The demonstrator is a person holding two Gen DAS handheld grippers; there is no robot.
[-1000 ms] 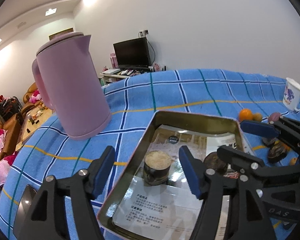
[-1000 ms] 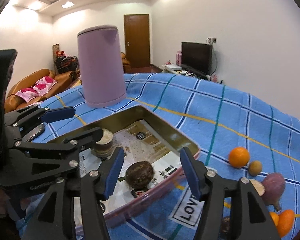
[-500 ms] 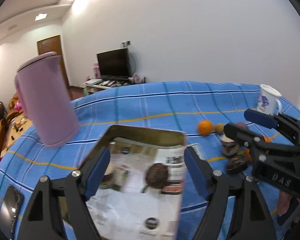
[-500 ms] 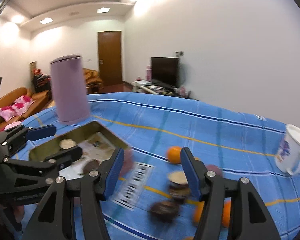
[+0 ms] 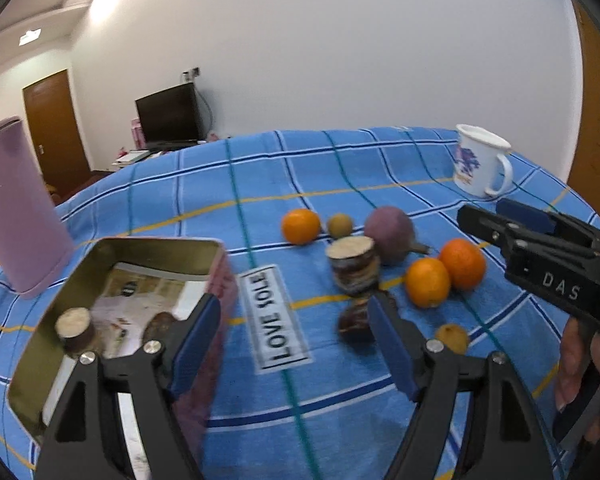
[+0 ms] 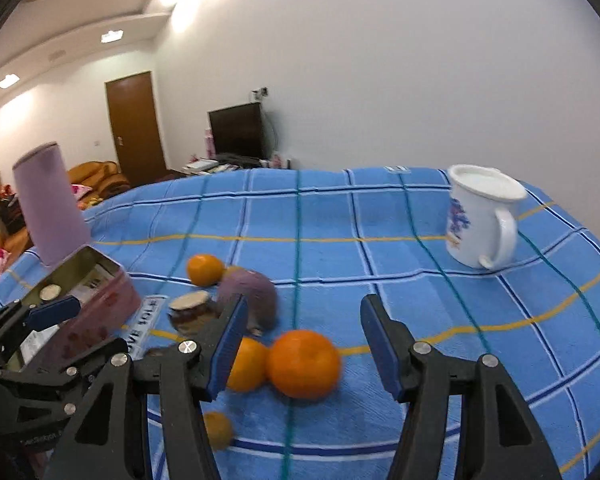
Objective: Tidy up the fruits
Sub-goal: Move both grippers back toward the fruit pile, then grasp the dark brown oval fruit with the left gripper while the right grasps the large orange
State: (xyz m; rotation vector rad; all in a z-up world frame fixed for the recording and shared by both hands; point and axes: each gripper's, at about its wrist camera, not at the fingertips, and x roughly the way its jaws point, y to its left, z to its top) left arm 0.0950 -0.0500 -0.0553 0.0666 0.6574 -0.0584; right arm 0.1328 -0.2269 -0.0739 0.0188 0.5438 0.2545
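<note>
Over blue-checked counter [image 6: 380,264], reaching for next fruit: right tool [image 6: 300,342] spread wide, empty, lined up on orange [image 6: 304,364]; left tool [image 5: 294,344] released too. Needs lowering, then clamping.

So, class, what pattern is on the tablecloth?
The tablecloth is blue plaid with white, green and yellow lines, clearest in the right wrist view.

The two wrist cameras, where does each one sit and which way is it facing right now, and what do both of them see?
Left wrist: sits on the left gripper, looking forward across the blue tablecloth at the tin and scattered fruit; its open jaws show, plus the right gripper and part of a hand.
Right wrist: sits on the right gripper, facing the nearest orange and white mug; its open jaws show, with the left gripper at the left edge.
Shared: tin, oranges, purple fruit, mug, pink kettle, television.
</note>
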